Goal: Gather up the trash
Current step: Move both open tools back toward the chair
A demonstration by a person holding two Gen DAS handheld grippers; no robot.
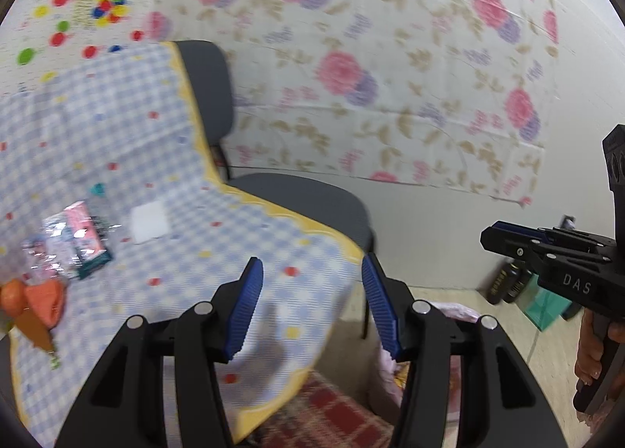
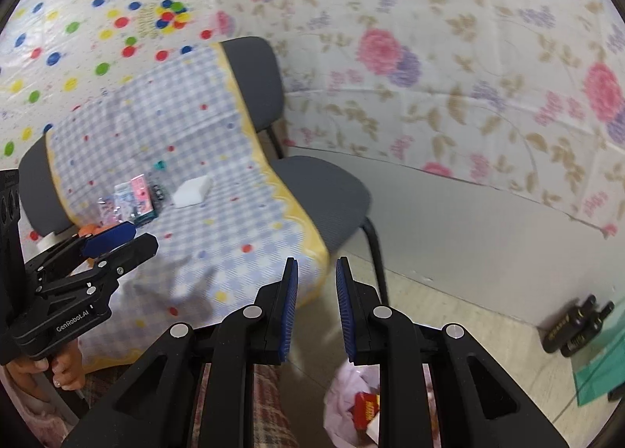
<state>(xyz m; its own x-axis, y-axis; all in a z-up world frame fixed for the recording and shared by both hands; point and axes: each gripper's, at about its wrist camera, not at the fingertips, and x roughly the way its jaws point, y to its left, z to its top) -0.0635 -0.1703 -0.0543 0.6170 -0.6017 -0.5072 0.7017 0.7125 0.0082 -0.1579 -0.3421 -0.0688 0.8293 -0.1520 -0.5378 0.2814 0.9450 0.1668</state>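
Trash lies on the blue-checked tablecloth (image 1: 234, 245): pink snack packets (image 1: 78, 237) (image 2: 134, 198), a white pad (image 1: 150, 221) (image 2: 191, 190), a small teal cap (image 1: 97, 188) and orange scraps (image 1: 35, 299). My left gripper (image 1: 312, 311) hangs over the table's corner, open, with nothing between its blue pads (image 1: 246, 311). It also shows at the left of the right wrist view (image 2: 129, 239). My right gripper (image 2: 317, 307) stands narrowly open and empty above the floor beside the table. Under it a pink trash bag (image 2: 351, 385) holds a red wrapper (image 2: 365, 407).
A grey chair (image 1: 297, 198) (image 2: 324, 190) stands behind the table against a flower-patterned sheet (image 1: 390, 77). Black bottles (image 2: 574, 327) and a green item (image 2: 597, 370) sit on the floor at the right. A plaid rug (image 1: 312, 409) lies below. A hand (image 2: 66, 370) holds the left gripper.
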